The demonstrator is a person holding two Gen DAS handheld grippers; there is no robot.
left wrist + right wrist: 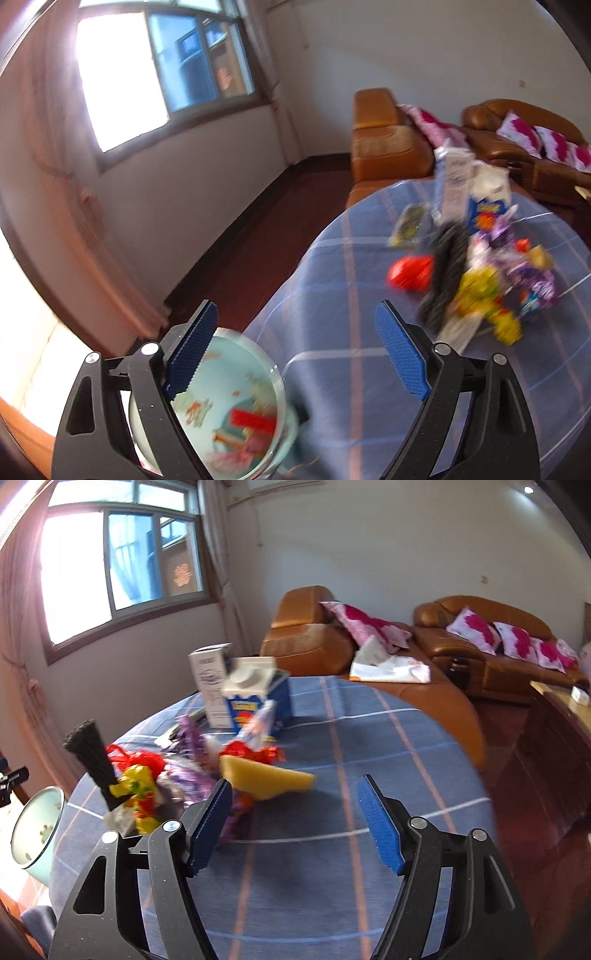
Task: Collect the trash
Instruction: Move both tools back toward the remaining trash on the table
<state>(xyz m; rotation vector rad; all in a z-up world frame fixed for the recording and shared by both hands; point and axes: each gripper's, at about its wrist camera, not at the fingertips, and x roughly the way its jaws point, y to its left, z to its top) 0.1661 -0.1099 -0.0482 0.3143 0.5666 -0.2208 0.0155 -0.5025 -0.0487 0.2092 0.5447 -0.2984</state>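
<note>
Left tongs (295, 354) are seen spread wide, nothing between the pads, above the counter (332, 387). Right tongs (293, 821) are likewise apart and empty. Trash (192, 768) is heaped on the checked cloth at 10 o'clock from the right tongs, touching two cartons (236, 690) behind it. A bin (229, 406) holding scraps is noted at 7 o'clock beside the left tongs, off the counter edge.

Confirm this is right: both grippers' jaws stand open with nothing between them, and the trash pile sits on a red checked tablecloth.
Wrong on the colour: the tablecloth is blue checked, as the right wrist view shows. Both the left gripper and right gripper stand open and empty, and the trash pile sits on it.
</note>
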